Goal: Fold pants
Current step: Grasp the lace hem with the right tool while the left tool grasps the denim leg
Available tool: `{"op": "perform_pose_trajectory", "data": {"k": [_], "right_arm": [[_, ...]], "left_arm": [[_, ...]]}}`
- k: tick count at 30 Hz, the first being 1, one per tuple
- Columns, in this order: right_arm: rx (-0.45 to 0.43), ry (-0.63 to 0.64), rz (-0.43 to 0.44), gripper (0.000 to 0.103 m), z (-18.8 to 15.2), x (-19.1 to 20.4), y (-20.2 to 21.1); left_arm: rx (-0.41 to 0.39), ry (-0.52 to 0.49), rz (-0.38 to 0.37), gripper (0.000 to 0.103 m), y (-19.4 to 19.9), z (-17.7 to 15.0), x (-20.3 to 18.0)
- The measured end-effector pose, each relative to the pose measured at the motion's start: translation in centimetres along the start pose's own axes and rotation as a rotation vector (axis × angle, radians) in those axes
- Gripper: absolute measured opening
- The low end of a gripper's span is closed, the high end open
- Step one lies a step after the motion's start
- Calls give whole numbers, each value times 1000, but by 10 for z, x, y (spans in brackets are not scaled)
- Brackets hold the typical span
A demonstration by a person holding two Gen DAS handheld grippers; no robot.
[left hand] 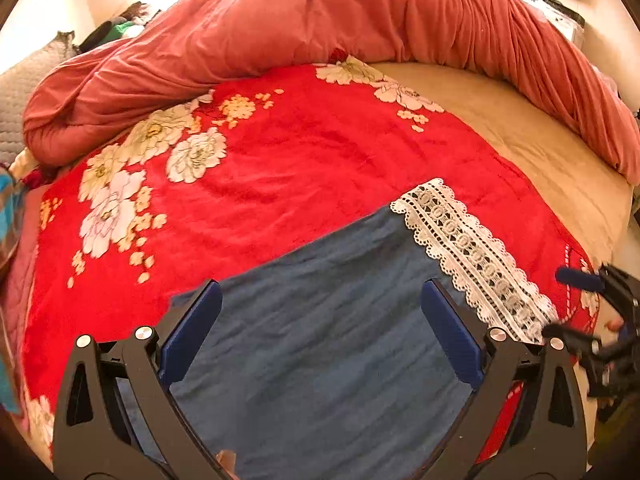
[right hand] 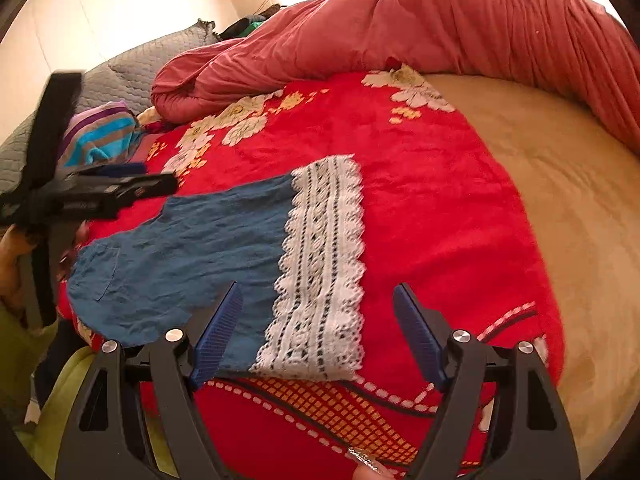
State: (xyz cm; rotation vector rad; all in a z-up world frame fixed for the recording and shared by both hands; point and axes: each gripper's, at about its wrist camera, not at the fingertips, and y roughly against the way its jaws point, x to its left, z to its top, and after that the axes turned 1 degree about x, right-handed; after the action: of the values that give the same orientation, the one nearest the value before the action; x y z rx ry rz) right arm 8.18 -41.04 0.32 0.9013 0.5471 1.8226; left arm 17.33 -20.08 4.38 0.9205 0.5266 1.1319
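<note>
Pants point(right hand: 180, 256) lie flat on red blanket point(right hand: 420, 200) on bed point(right hand: 540, 168), lace hem point(right hand: 320, 264) toward mattress side, likely spread for folding. Right gripper point(right hand: 318, 328) wide open, empty, above near edge of lace hem, seemingly lined up to pinch it. Left gripper point(left hand: 320, 320) also wide open, nothing held, over blue cloth. Pink duvet point(left hand: 360, 20) bunched at far edge, leaving working room.
</note>
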Motion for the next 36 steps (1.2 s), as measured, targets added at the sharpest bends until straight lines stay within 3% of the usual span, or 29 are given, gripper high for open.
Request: {"op": "perform_pose_trajectory", "data": {"k": [6, 18, 22, 25, 30, 31, 35, 36], "right_arm": [[18, -10, 28, 76, -6, 1, -7], [48, -81, 102, 77, -12, -11, -31], [40, -92, 128, 77, -11, -13, -35], [38, -84, 137, 74, -8, -11, -39], [39, -83, 144, 58, -5, -11, -46], [39, -82, 149, 56, -4, -11, -48], [44, -69, 162, 45, -1, -10, -54], [45, -66, 169, 40, 0, -10, -55]], "left_arm": [[32, 0, -67, 93, -22, 15, -8], [65, -157, -72, 89, -76, 35, -31], [114, -166, -91, 80, -101, 42, -33], [129, -169, -123, 79, -115, 45, -33], [173, -90, -208, 78, -137, 43, -29], [173, -82, -209, 76, -136, 43, -29], [170, -122, -240, 41, -127, 42, -39], [168, -129, -240, 37, -126, 41, -42]]}}
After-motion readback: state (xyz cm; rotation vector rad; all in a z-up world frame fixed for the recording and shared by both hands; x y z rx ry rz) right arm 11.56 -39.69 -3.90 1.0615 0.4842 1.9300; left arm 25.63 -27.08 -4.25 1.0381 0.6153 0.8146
